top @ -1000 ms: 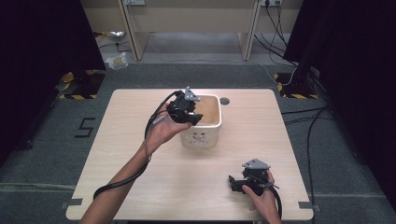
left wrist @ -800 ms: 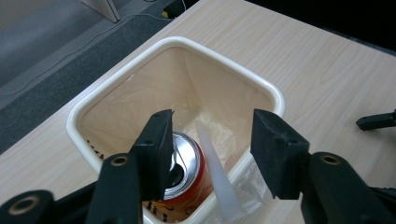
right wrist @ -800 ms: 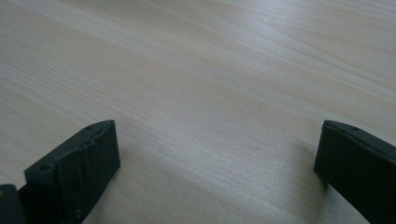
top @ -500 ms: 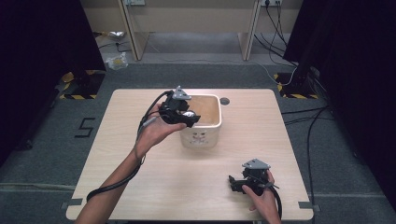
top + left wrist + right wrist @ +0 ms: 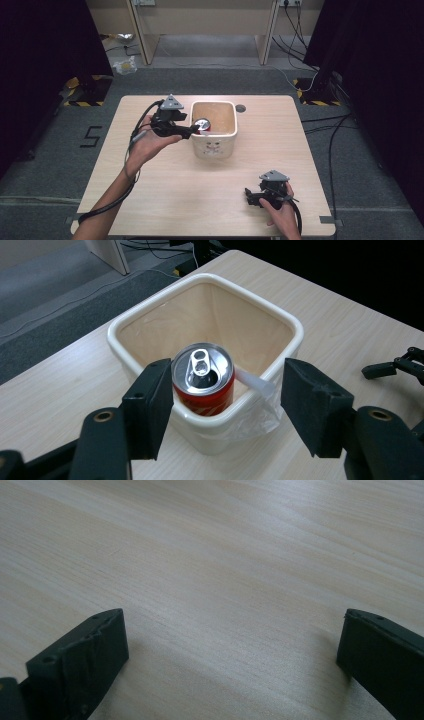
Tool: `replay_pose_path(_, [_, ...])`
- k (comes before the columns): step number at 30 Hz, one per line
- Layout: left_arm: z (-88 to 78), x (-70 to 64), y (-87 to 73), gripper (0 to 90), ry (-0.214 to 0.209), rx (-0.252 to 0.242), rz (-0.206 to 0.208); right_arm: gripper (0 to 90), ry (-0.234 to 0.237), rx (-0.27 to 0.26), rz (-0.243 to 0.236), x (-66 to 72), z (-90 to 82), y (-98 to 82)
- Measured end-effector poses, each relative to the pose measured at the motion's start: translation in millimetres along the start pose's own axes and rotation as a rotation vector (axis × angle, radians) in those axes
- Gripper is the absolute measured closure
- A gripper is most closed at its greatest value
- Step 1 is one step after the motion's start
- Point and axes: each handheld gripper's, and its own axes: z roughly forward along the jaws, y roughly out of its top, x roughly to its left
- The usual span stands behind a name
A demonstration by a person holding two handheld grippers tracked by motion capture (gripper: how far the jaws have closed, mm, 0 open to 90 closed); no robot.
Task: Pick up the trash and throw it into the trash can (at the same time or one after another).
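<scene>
Left gripper (image 5: 196, 131) had slid off the bin (image 5: 150, 315), jaws just opening off the can (image 5: 203, 377). Right gripper (image 5: 250, 195) sat open. Can leaned on the rim; a nudge might've tipped it.

The can's (image 5: 203, 374) lower half is hidden behind the bin's (image 5: 150, 315) near wall at the centre of the left gripper view, so whether it rests on the floor of the bin cannot be told. The same view cuts off the other gripper (image 5: 397, 367) at its right edge. In the high view the print on the bin's front (image 5: 213, 148) is too small to read. The right gripper view crops both jaws at the bottom corners.
</scene>
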Motion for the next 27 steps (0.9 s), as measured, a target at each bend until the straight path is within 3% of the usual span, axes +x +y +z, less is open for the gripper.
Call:
replay_pose_path(18, [-11.3,29.1,-44.0,30.3,0.018,-0.052,-0.092,0.2,0.0,0.002,0.0,0.0,-0.1,0.1])
replay_pose_path(27, [-13.3,33.7,-63.5,30.2,0.026,-0.079,-0.114,0.2,0.0,0.001,0.002,0.1,-0.1,0.1])
